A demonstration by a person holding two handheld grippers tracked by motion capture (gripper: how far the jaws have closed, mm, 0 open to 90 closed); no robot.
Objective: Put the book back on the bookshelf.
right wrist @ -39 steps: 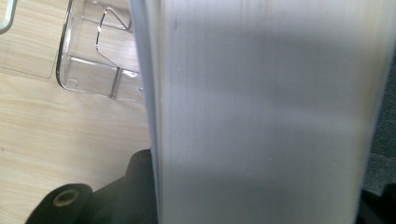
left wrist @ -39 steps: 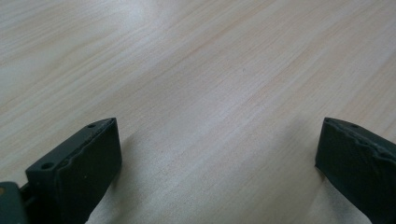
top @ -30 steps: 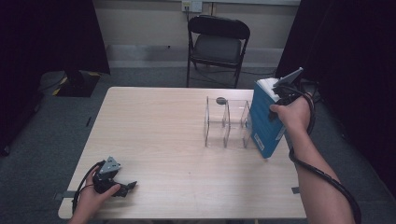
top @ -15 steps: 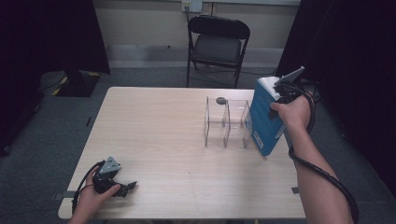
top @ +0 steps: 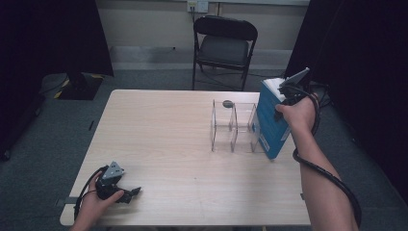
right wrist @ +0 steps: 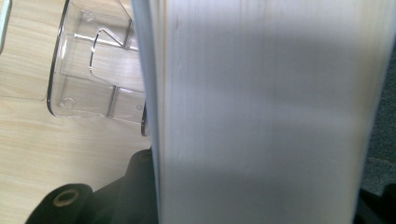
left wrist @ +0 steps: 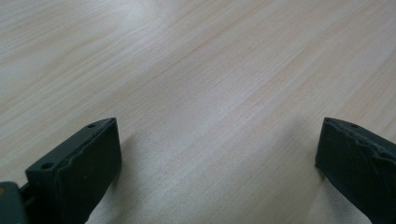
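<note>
Right gripper (top: 284,98) is clamping the thick blue book (top: 270,126) near its top, beside the clear rack (top: 234,126); heavy, stiff

A book's (right wrist: 266,112) pale page edges rise up the middle and right of the frame, its thin blue cover edge on the left. One black jaw presses against that cover at the bottom. Behind, upper left, a clear rack (right wrist: 93,70) stands on the wooden worktop (right wrist: 46,149).
</note>
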